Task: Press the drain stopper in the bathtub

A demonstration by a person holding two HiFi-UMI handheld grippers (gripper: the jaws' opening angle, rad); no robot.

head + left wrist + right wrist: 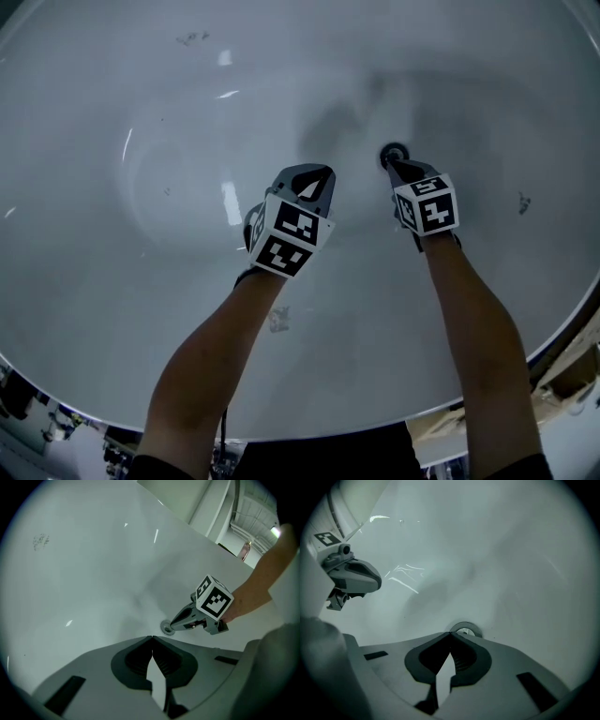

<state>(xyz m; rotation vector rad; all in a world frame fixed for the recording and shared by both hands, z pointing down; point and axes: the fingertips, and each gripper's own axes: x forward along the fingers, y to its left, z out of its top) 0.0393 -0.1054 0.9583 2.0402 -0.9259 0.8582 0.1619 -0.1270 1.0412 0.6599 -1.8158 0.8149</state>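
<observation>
stopper point(393, 150): round grey metal ring in white bathtub point(187, 94) floor. right gripper point(395, 166) tips together, at its rim; left gripper point(323, 173) likewise closed, empty.

Drain stopper point(394, 153): a small round metal disc with a darker ring, which is lying flat on the floor of the bathtub point(169, 103), right of the basin's middle in the head view. The bathtub is showing a smooth, glossy white oval bowl, its walls curving up all round. The right gripper point(393, 165), tips together, is touching the stopper's near edge.
</observation>
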